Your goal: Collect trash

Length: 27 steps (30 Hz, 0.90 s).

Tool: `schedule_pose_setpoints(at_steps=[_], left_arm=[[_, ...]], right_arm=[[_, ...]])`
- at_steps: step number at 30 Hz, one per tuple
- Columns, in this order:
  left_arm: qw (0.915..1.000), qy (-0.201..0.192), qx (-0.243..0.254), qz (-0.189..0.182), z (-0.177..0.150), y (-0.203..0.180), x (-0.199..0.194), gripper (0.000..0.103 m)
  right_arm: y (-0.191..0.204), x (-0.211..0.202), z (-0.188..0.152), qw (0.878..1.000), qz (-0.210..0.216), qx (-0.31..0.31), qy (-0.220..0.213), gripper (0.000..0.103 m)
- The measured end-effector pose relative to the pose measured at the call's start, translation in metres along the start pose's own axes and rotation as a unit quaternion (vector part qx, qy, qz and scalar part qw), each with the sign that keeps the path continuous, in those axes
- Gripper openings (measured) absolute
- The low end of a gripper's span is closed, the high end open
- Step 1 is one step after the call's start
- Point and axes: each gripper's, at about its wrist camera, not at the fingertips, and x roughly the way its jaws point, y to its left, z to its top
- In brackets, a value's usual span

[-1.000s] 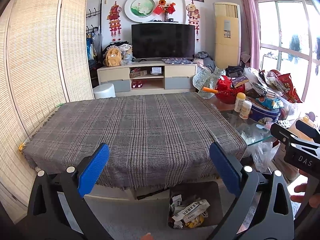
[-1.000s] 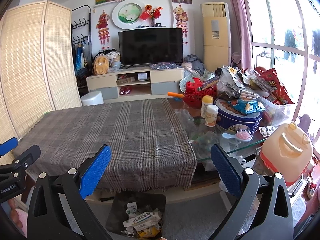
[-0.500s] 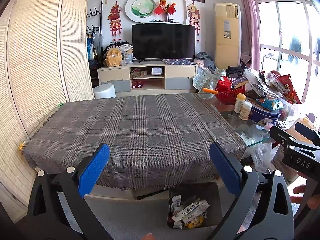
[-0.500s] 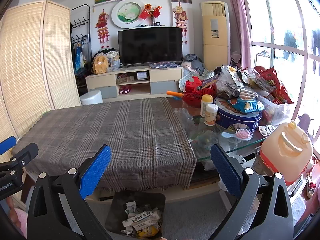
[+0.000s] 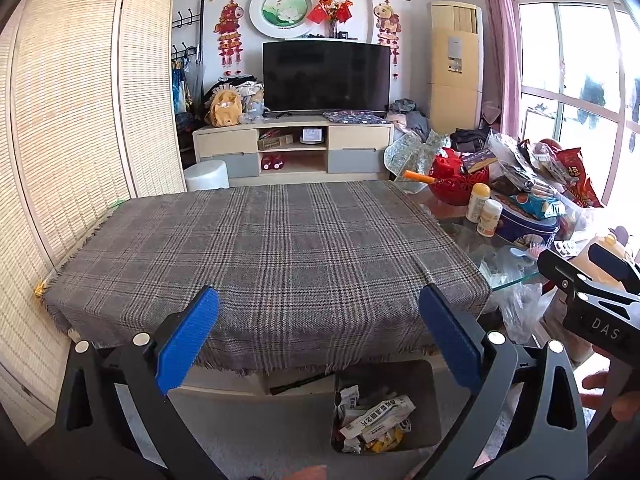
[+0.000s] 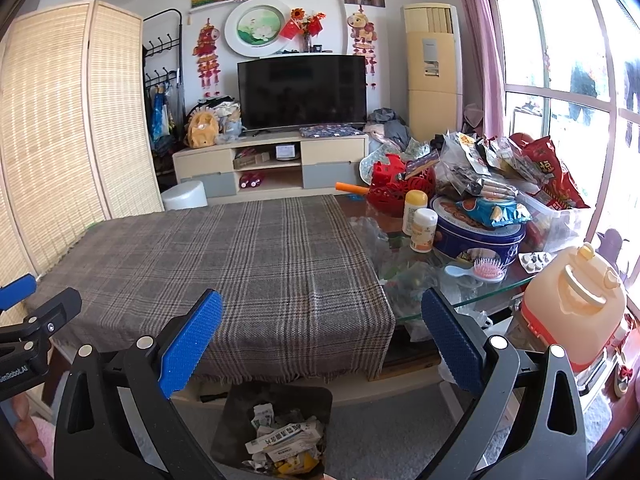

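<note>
A dark trash bin [image 5: 386, 408] stands on the floor in front of the table, holding several crumpled wrappers and paper scraps [image 5: 376, 420]; it also shows in the right wrist view [image 6: 272, 428]. My left gripper [image 5: 316, 336] is open and empty, held above the table's near edge, left of the bin. My right gripper [image 6: 320, 336] is open and empty, above the bin. The plaid tablecloth [image 5: 264, 248] is bare. Each gripper shows at the edge of the other's view.
The glass table end [image 6: 472, 288] on the right carries a blue tin [image 6: 476, 236], two bottles [image 6: 420, 220], snack bags [image 6: 540, 172], a red basket and a pink brush. An orange jug [image 6: 572, 304] stands beside it. A bamboo screen [image 5: 68, 120] is on the left.
Both grippers have drifted very slightly; the view is almost the same. Both stay open and empty.
</note>
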Motion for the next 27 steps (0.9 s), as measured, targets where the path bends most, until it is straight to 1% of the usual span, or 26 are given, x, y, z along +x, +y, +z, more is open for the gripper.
schedule_pose_setpoints(at_steps=[2,5,7,11,16,20,27], left_arm=[[1.0,0.003,-0.001,0.008,0.0,0.001,0.001,0.095],[0.9999,-0.006,-0.007,0.01,-0.001,0.005,0.001,0.095],[0.9998,-0.001,-0.013,0.013,0.0,0.009,0.002,0.095],[0.9996,0.006,-0.003,0.026,0.001,0.007,0.005,0.095],[0.9997,0.019,-0.012,0.007,0.001,0.01,0.008,0.095],[0.9996,0.025,-0.014,0.005,-0.001,0.01,0.01,0.095],[0.9996,0.023,-0.013,0.003,-0.001,0.009,0.007,0.095]], right_arm=[[0.0,0.001,0.0,1.0,0.001,0.0,0.001,0.1],[0.001,0.004,-0.002,1.0,0.003,-0.003,0.01,0.1],[0.002,0.003,-0.002,1.0,0.005,-0.002,0.009,0.1],[0.003,0.001,0.0,1.0,0.005,-0.005,0.004,0.1],[0.004,0.001,0.002,1.0,0.005,-0.006,0.004,0.1],[0.006,-0.001,0.001,1.0,0.002,-0.009,0.005,0.1],[0.006,-0.001,0.001,1.0,0.001,-0.011,0.008,0.1]])
